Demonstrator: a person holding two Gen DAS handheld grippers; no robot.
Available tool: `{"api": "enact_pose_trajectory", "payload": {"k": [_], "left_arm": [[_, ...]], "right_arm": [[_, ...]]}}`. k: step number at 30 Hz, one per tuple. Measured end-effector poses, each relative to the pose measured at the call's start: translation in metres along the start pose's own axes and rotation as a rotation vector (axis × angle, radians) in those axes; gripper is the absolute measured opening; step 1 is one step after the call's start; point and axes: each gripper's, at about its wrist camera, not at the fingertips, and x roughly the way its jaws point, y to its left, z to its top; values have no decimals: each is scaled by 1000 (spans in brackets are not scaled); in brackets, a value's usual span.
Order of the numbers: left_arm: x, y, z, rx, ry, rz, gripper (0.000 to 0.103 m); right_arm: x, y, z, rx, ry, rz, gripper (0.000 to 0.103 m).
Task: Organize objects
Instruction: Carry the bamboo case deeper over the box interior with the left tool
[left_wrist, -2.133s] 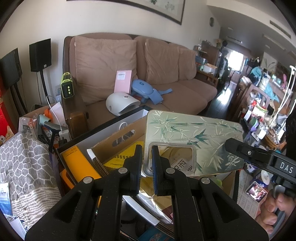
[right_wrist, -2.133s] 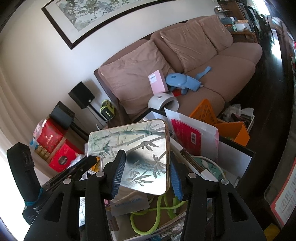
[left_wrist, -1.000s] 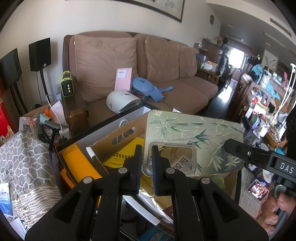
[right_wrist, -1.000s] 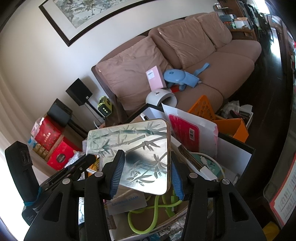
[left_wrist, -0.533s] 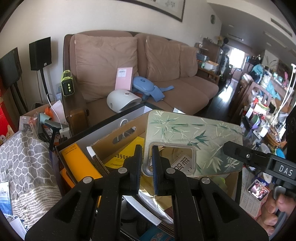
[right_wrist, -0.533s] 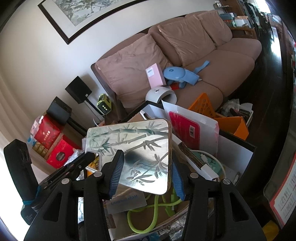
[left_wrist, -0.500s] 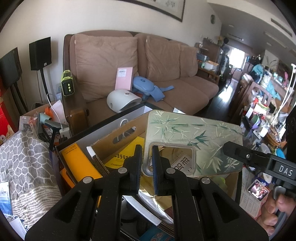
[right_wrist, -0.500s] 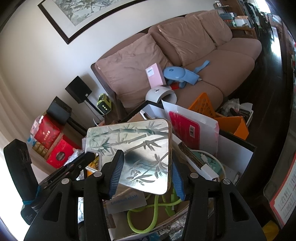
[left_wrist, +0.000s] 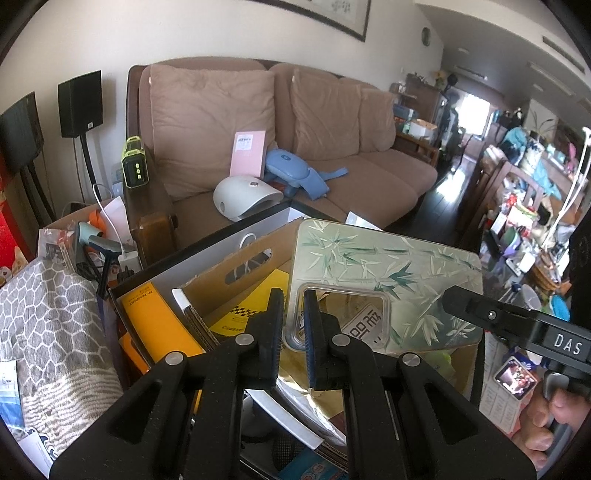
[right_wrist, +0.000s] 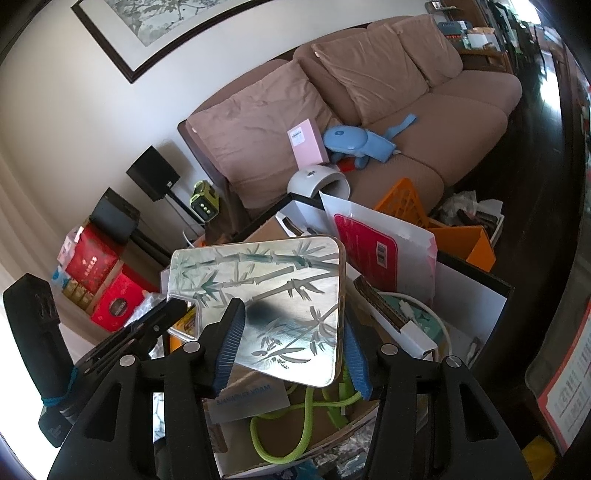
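The left gripper (left_wrist: 293, 325) has its fingers (left_wrist: 271, 332) nearly closed, pinching the thin rim beside the handle cut-out of a bamboo-print board (left_wrist: 388, 266), which hangs level above an open cardboard box (left_wrist: 236, 254) crammed with papers. The right gripper (right_wrist: 288, 343) straddles the opposite end of that board (right_wrist: 273, 291); its blue-padded fingers (right_wrist: 231, 339) stand about half open, one at each side edge, and whether the pads actually press on the edges cannot be told. From the right wrist view the board lies tilted slightly, over a green cord (right_wrist: 295, 417) and a grey card in the box, with a white envelope bearing a red label (right_wrist: 373, 251) just behind it and an orange basket (right_wrist: 436, 221) further back. A yellow booklet (left_wrist: 147, 317) stands in the box to the left of the left gripper. Behind the box is a brown sofa (left_wrist: 332, 140) carrying a pink box (left_wrist: 248, 153), a blue toy (left_wrist: 291, 171) and a white domed lamp (left_wrist: 243, 192). A patterned grey cloth (left_wrist: 51, 325) lies at the left.
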Motion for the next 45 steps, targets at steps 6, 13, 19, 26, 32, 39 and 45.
{"api": "enact_pose_trajectory", "payload": {"k": [6, 13, 19, 26, 32, 39, 45], "left_arm": [[0, -1, -1, 0, 4, 2, 8], [0, -1, -2, 0, 8, 4, 8], [2, -1, -4, 0, 16, 5, 8], [4, -3, -1, 2, 21, 6, 8], [6, -1, -2, 1, 28, 7, 8], [5, -1, -2, -1, 29, 7, 8], [7, 1, -1, -12, 31, 7, 9]], "right_arm": [[3, -1, 1, 2, 8, -3, 53], [4, -1, -1, 3, 16, -7, 54], [6, 0, -1, 4, 25, -11, 54], [8, 0, -1, 2, 33, -14, 55], [8, 1, -1, 1, 37, -18, 55], [10, 2, -3, 1, 44, -21, 55], [12, 3, -4, -3, 49, -20, 56]]}}
